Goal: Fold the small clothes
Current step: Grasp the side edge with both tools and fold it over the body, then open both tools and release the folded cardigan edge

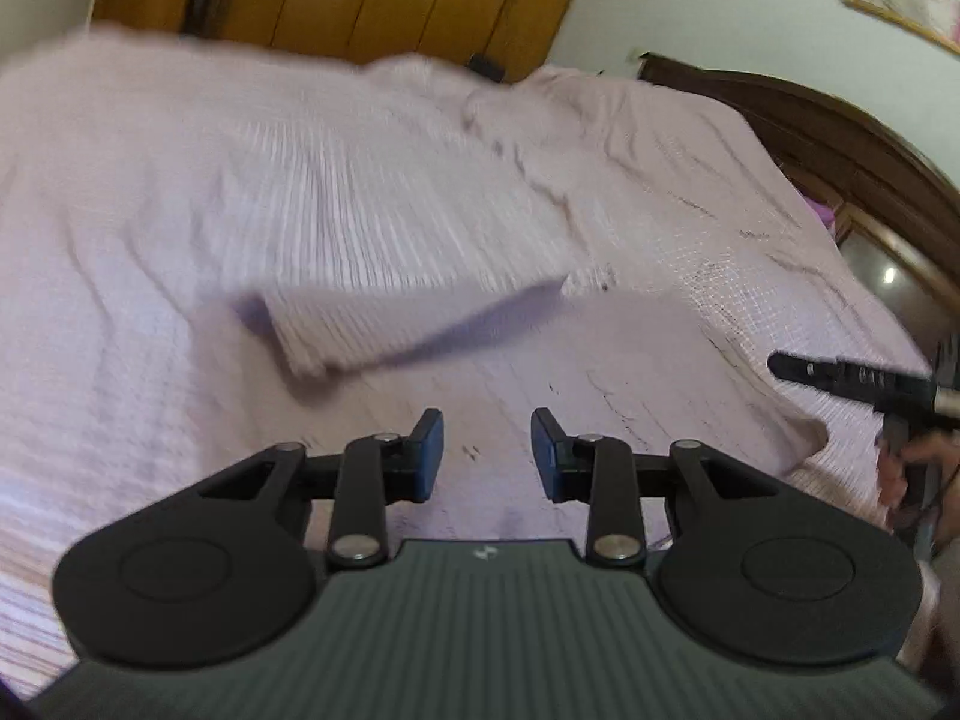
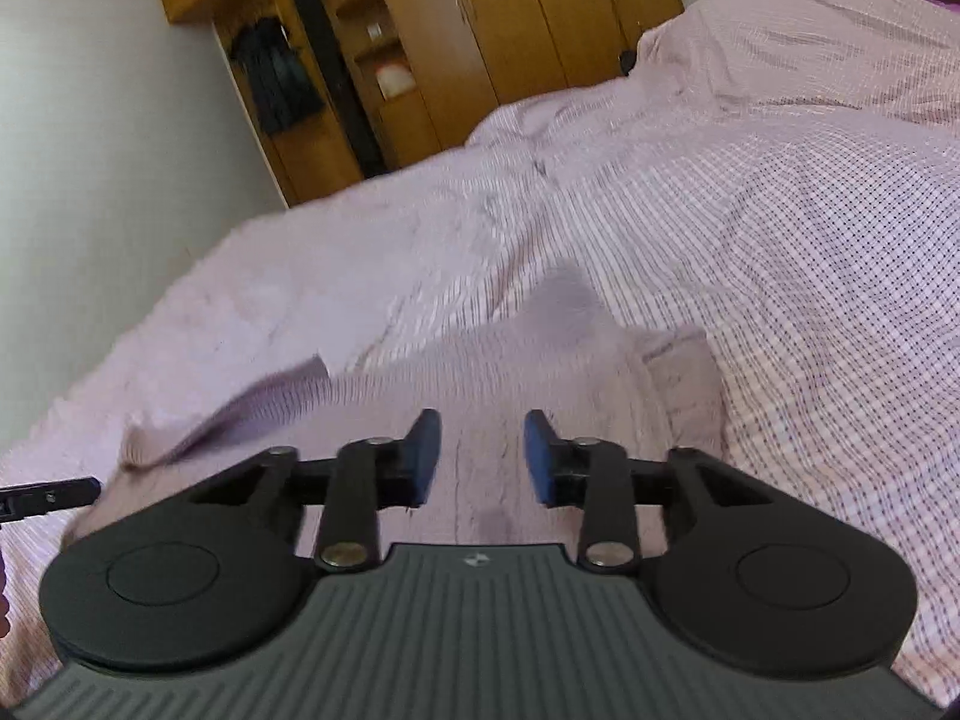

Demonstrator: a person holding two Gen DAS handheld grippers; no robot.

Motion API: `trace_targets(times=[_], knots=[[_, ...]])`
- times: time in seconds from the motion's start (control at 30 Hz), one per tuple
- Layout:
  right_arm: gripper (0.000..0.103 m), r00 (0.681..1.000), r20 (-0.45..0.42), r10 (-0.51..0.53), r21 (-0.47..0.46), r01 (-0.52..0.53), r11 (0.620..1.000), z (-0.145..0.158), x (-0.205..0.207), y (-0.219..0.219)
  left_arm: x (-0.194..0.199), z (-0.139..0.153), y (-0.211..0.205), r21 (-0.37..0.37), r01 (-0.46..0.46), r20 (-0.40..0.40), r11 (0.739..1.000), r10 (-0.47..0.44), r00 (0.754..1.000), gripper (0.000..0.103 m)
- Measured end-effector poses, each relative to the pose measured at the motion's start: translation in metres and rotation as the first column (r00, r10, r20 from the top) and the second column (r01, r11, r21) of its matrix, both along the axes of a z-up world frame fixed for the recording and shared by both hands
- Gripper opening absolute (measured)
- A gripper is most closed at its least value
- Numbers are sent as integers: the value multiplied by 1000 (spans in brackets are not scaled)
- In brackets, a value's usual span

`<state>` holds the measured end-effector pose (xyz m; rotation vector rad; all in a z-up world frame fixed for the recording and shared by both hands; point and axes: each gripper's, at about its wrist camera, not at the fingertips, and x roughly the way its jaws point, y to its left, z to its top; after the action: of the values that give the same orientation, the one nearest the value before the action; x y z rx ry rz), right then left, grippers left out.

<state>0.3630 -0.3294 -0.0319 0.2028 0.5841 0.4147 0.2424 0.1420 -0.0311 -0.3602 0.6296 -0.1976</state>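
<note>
With both the left gripper (image 1: pixel 487 455) and right gripper (image 2: pixel 482 457) spreading empty above the pale lilac checked garment (image 1: pixel 420 324) lying mid-bed, its loose near flap is risking unfolding.

Folded garment (image 1: pixel 414 324) lies on bed (image 1: pixel 150 180), wardrobe (image 2: pixel 480 30) behind.

No words or numbers can be read. A small pale emblem sits on each gripper body (image 1: pixel 482 553) (image 2: pixel 474 561), too small to make out.
</note>
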Motion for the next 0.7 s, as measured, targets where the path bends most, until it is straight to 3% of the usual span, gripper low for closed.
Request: trace_targets(times=[0.07, 0.13, 0.27, 0.43, 0.7], knots=[[35, 1000, -16, -2, -5, 2, 1000, 0, -2, 4, 13, -7, 4, -3, -36, -36, 999, 36, 999, 34], [35, 1000, -26, -7, -14, 7, 1000, -5, -5, 3, 28, -10, 7, 45, -71, -64, 996, 74, 995, 33], [35, 998, -65, -27, -16, 26, 1000, -16, 5, 3, 45, -7, 27, 166, -159, 8, 973, 160, 987, 34], [35, 997, -77, -26, -33, 23, 999, -27, 19, 8, 31, 7, 72, 32, -320, 111, 947, 314, 943, 34], [35, 998, -14, -63, -14, 63, 998, -13, 6, -7, 6, 9, 38, 117, -205, 46, 972, 201, 978, 38]])
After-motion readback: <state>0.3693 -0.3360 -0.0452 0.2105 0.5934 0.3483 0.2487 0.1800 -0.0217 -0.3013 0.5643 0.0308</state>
